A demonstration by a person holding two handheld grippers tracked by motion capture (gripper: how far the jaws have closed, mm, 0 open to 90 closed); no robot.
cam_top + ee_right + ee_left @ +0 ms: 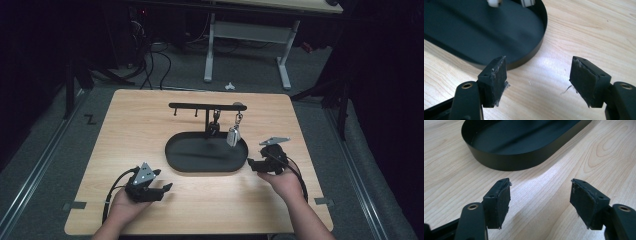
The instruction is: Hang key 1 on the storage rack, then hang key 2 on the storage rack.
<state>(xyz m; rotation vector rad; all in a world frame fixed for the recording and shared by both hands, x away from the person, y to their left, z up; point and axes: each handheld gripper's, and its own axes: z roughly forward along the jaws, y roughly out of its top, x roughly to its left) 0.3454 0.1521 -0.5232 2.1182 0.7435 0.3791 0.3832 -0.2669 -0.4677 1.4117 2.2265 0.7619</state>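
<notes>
Beside the black tray, both the left gripper and right gripper are held open and empty. Jaws should be kept wide until the hanging tag is squarely between them.

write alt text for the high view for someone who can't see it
A person's two hands each hold a black claw, the left claw and right claw both open, resting on a wooden table beside a black oval tray. Two key fobs hang from the rack above it.
</notes>
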